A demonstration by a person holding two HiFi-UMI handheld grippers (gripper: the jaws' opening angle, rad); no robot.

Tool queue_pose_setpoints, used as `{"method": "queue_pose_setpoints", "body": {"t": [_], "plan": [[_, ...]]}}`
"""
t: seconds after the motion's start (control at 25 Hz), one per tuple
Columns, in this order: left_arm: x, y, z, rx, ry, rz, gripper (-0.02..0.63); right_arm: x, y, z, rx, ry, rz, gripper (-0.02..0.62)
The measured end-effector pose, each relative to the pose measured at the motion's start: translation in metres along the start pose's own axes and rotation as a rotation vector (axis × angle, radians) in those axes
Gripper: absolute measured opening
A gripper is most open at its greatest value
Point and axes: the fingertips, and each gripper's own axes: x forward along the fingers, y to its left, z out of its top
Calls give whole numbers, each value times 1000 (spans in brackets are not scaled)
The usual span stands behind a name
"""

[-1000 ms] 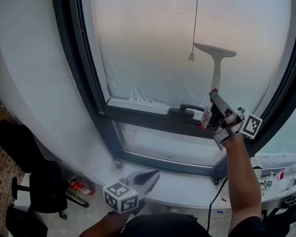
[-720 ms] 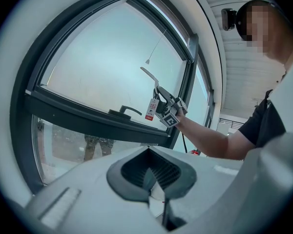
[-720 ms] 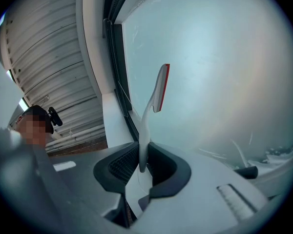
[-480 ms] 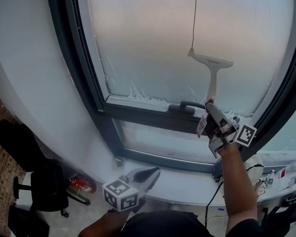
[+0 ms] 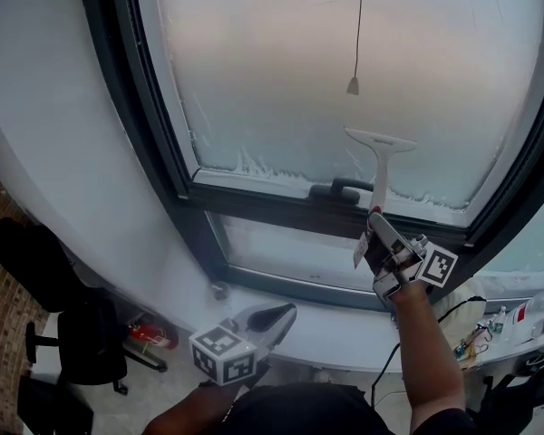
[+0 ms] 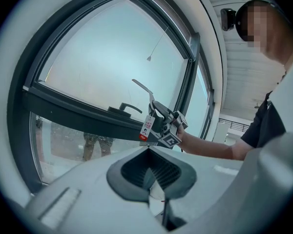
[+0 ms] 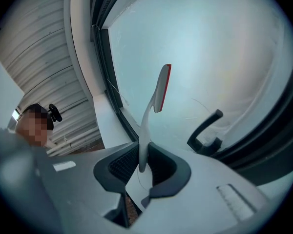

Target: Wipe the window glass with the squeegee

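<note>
Window glass (image 5: pixel 281 71): frosted pane, dark frame.
Left hand-held gripper (image 5: pixel 274 315): jaws together, nothing between them, low by the sill.
Right hand-held gripper (image 5: pixel 374 217): clenched on the squeegee's handle.
Squeegee (image 5: pixel 379 152): blade on lower glass, just above window handle (image 5: pixel 340 188), below cord pull (image 5: pixel 353 85).

1. Tag (image 5: pixel 360 250) on the right gripper (image 5: pixel 374 217): white with a red band at the foot. Its print is too small to read.
2. Left cube (image 5: pixel 223 355) and right cube (image 5: pixel 437 266): black-and-white square markers, no letters or numbers.
3. Bottle (image 5: pixel 535 314): red label, unreadable.
</note>
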Motion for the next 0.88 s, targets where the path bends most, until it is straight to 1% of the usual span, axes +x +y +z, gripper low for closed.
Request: {"method": "queue_pose_setpoints", "body": {"t": [0.32, 0.88], "plan": [[3, -2, -5, -2, 16, -5, 0, -20, -21, -28, 57, 5, -48, 83], [7, -2, -4, 0, 21, -7, 0, -43, -47, -62, 144, 8, -115, 84]]}}
